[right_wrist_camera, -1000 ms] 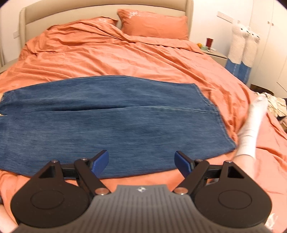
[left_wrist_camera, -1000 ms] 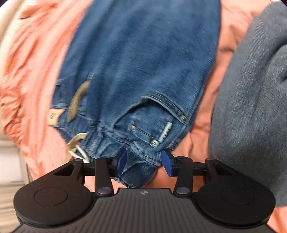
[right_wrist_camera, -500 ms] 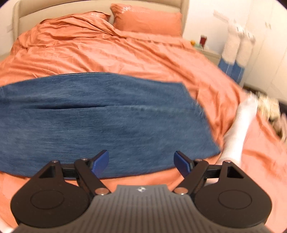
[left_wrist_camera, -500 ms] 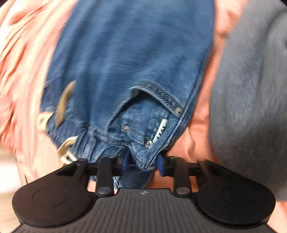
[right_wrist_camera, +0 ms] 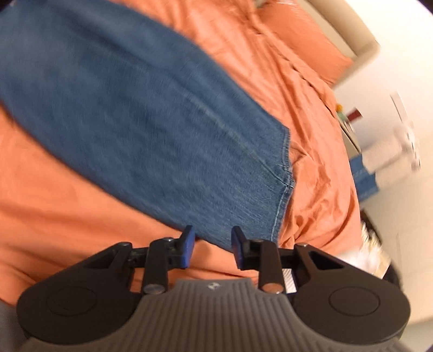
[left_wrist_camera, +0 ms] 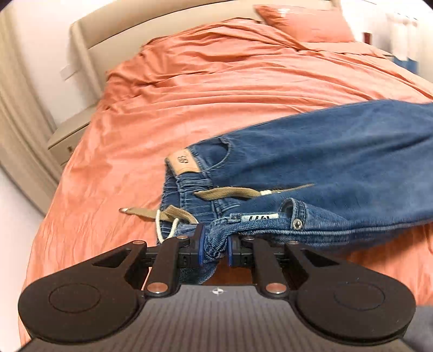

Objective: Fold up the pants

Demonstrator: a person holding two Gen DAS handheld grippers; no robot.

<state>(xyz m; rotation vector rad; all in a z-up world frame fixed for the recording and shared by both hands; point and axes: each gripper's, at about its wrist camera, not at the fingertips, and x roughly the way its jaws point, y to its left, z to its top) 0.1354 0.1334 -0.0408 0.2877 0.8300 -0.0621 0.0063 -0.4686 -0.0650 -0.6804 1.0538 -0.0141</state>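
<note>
Your left gripper [left_wrist_camera: 214, 245] is clamped tight on the waistband corner of the jeans [left_wrist_camera: 324, 168], a bunch of denim squeezed between the blue pads [left_wrist_camera: 200, 243], right beside the front pocket with its rivet [left_wrist_camera: 297, 223]. Just past the pinch, the tan drawstring [left_wrist_camera: 230, 192] trails across the waist and the leather patch [left_wrist_camera: 183, 162] sits up at the back of the band. The jeans run off to the right across the orange duvet [left_wrist_camera: 216, 89], with the pillow [left_wrist_camera: 303, 23] and beige headboard [left_wrist_camera: 162, 27] beyond. Over on your right gripper [right_wrist_camera: 212, 245], the jaws stand apart with nothing between them, poised at the near edge of the leg, close to the hem [right_wrist_camera: 284, 173]. The leg lies flat on the orange duvet; this view is blurred.
</note>
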